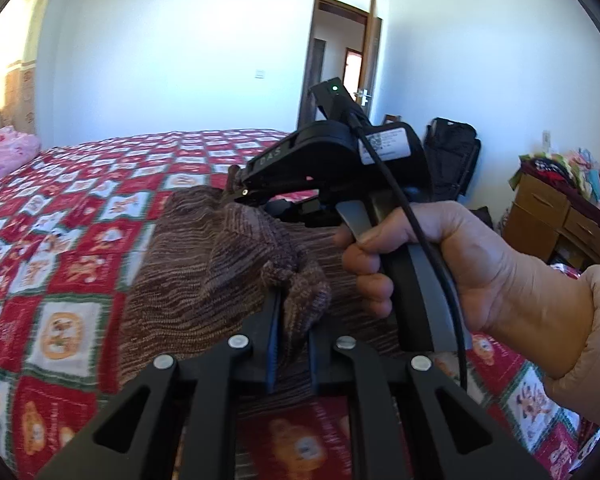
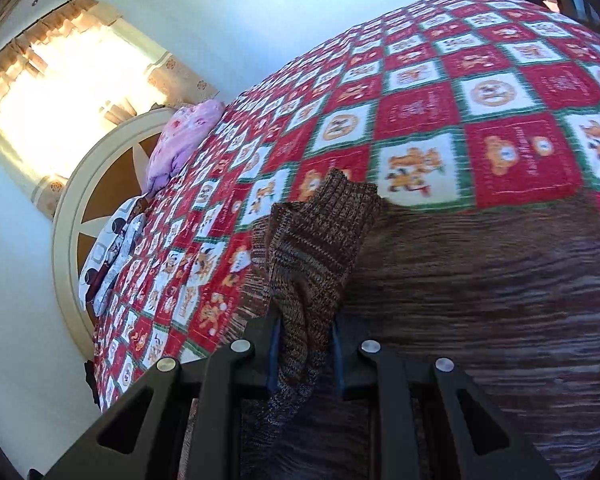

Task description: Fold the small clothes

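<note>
A brown striped knit sweater [image 1: 188, 280] lies spread on the red patchwork bedspread [image 1: 60, 240]. My left gripper [image 1: 294, 300] is shut on a bunched fold of the sweater and holds it above the flat part. My right gripper [image 1: 240, 192], seen from the left wrist view in a person's hand [image 1: 440, 264], is shut on another part of the same fold. In the right wrist view the right gripper [image 2: 306, 324] pinches a ribbed sweater part [image 2: 324, 232] that stands up over the sweater body [image 2: 500, 300].
A pink pillow [image 1: 4, 152] and round headboard [image 2: 72, 208] are at the bed's head by a bright curtained window [image 2: 60, 92]. A wooden dresser with clutter [image 1: 556, 208], a black bag [image 1: 456, 152] and an open door [image 1: 340, 60] stand beyond the bed.
</note>
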`<action>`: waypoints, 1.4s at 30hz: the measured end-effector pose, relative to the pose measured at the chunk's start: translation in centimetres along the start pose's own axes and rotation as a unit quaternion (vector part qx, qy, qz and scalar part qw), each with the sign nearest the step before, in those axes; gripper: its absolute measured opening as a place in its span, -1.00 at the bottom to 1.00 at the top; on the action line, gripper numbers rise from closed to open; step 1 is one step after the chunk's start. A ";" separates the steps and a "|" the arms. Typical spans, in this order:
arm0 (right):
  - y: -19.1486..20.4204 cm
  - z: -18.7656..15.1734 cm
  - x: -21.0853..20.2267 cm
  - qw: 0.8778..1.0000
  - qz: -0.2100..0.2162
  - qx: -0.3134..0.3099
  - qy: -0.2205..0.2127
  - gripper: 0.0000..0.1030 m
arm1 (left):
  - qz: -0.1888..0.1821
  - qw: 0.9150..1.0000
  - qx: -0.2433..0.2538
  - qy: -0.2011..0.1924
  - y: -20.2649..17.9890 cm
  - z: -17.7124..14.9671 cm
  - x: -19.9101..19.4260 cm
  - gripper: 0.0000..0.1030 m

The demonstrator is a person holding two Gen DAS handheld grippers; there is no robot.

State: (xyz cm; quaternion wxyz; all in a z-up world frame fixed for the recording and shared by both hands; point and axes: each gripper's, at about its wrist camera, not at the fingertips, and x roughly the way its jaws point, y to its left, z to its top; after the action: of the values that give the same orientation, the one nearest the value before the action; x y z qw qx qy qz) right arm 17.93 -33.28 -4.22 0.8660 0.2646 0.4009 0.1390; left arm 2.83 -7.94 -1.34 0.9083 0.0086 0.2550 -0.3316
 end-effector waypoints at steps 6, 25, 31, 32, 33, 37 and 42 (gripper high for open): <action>-2.1 0.1 -2.5 1.000 -0.008 -0.001 -0.011 -0.60 | -0.022 0.999 0.024 0.002 -2.9 0.6 1.4 -0.77; -10.1 -0.7 -6.4 0.999 -0.009 0.043 -0.028 -0.61 | -0.087 0.994 0.056 0.046 -9.2 1.6 6.0 -0.77; -11.2 -1.9 -7.8 0.998 -0.017 0.054 -0.038 -0.60 | -0.094 0.991 0.055 0.082 -9.1 0.9 5.6 -0.68; -11.2 -2.1 -8.3 0.997 -0.020 0.059 -0.040 -0.60 | -0.096 0.990 0.056 0.087 -9.0 0.7 5.3 -0.54; -11.3 -2.4 -8.9 0.997 -0.023 0.066 -0.041 -0.60 | -0.099 0.989 0.058 0.092 -8.8 0.5 4.6 -0.26; -8.8 -4.6 -12.2 0.995 -0.062 0.041 -0.063 -0.59 | -0.089 0.992 0.057 0.073 -6.9 -0.8 0.9 0.43; -3.7 -9.8 -14.6 0.992 -0.091 0.006 -0.084 -0.28 | -0.046 0.996 0.011 0.071 -2.7 -1.4 -1.5 0.48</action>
State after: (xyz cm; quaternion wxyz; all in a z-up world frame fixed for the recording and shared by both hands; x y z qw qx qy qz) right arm 1.15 -39.56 -2.57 0.9041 0.2428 0.3499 0.0344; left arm -0.41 -8.84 -1.41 0.8717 0.0301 0.3152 -0.3741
